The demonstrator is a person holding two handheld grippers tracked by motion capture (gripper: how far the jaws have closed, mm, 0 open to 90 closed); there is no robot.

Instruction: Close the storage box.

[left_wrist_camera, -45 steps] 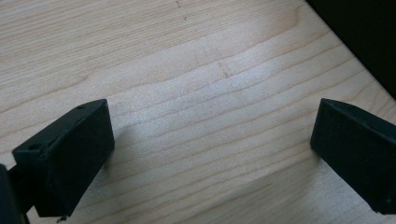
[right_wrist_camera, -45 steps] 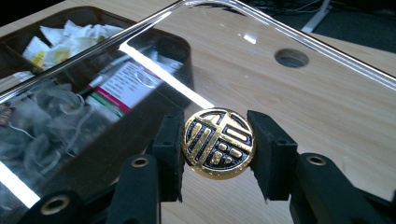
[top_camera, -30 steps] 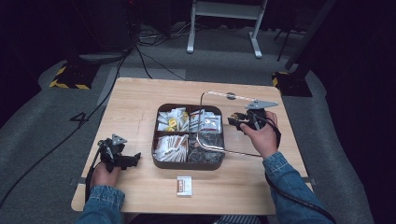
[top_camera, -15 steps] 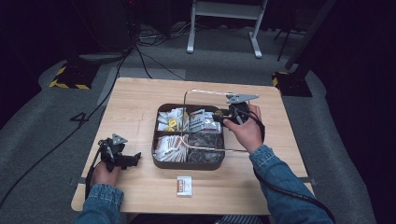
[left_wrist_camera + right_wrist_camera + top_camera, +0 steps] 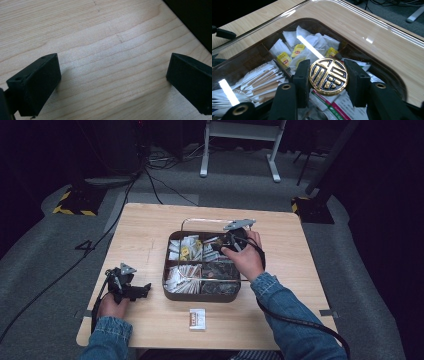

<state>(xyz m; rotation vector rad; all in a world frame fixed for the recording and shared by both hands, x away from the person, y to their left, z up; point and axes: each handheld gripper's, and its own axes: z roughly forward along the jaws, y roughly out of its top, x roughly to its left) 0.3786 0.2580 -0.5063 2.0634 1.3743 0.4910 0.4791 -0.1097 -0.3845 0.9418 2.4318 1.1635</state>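
Brown divided box [image 5: 170, 292] of tea bags [image 5: 294, 51] and sachets [image 5: 259, 78], right claw [image 5: 328, 77] clamping clear lid's gold knob [image 5: 328, 76], left claw [image 5: 113, 82] wide open, holding nothing

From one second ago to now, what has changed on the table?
The right gripper, shut on the clear lid's gold knob, carried the lid leftward over the compartment box. The left gripper and the small packet stayed put.

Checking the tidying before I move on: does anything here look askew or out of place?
Yes: the clear lid is off-square over the tray, held by its gold knob in the right claw. A small box lies alone near the table's front edge.
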